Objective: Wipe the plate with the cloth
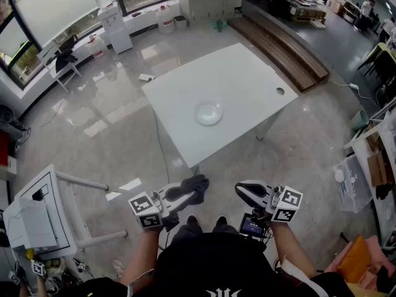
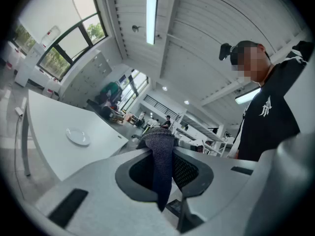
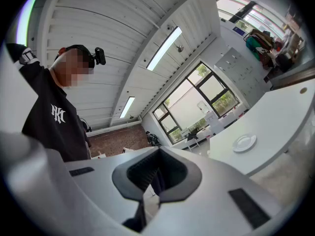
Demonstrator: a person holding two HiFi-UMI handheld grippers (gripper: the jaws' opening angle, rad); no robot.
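A white plate [image 1: 208, 113] lies near the middle of the white table [image 1: 247, 79], well ahead of me. I stand back from the table's near corner with both grippers held low by my body. My left gripper [image 1: 187, 193] is shut on a dark grey cloth [image 1: 197, 184]. In the left gripper view the cloth [image 2: 161, 156] hangs down between the jaws, and the plate [image 2: 78, 136] shows far off to the left. My right gripper [image 1: 243, 190] is shut with nothing in it. The right gripper view shows the plate [image 3: 244, 142] far off at the right.
A small white side table [image 1: 43, 212] stands close at my left. A long wooden bench [image 1: 284, 45] runs behind the table. A water dispenser [image 1: 114, 23] and a chair [image 1: 62, 60] stand by the windows. Boxes and clutter [image 1: 371, 166] line the right side.
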